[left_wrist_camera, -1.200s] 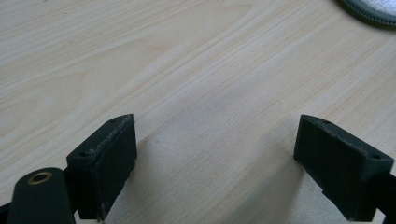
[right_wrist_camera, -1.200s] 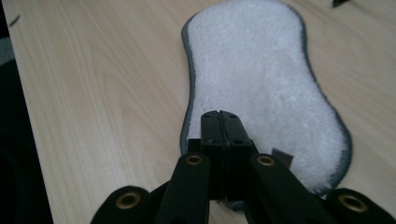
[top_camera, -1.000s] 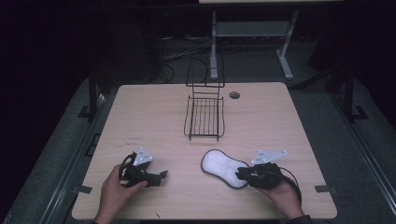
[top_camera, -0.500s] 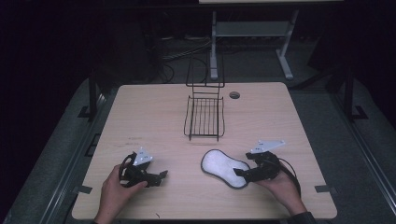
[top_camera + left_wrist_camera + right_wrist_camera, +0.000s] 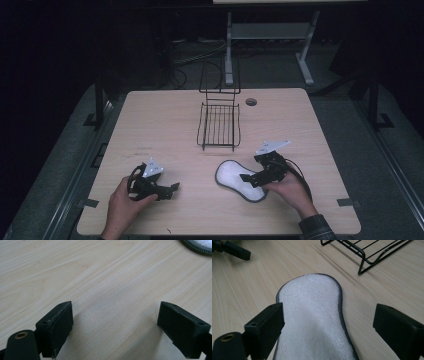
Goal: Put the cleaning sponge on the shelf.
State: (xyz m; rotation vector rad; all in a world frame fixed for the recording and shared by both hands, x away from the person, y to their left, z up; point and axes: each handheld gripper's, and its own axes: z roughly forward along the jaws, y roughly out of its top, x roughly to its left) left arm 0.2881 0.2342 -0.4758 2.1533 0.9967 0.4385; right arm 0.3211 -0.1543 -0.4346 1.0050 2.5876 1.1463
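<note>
A white terry pad (image 5: 233, 176) with a dark grey edge lies flat on the wooden table (image 5: 150, 125), near the front right. My right gripper (image 5: 250, 175) sits at its right end. In the right gripper view the pad (image 5: 312, 302) runs away between the two jaws of my right gripper (image 5: 329, 330). The jaws have just been opening and stand wide, not pressing on it. My left gripper (image 5: 171, 189) rests near the front left, held by a hand. Its jaws are open over bare wood (image 5: 115, 327), and the pad's edge (image 5: 200, 245) shows at the top right.
A black wire rack (image 5: 218, 125) with an upright back stands at the middle of the table, beyond the pad; its front corner (image 5: 367, 252) is close ahead of the right gripper. A round cable hole (image 5: 251, 102) is near the far edge. The left gripper (image 5: 232, 250) shows at the far left.
The right hand has shifted a little toward the rack, and its jaws have spread apart over the pad's end. The pad and the left hand have stayed put.
</note>
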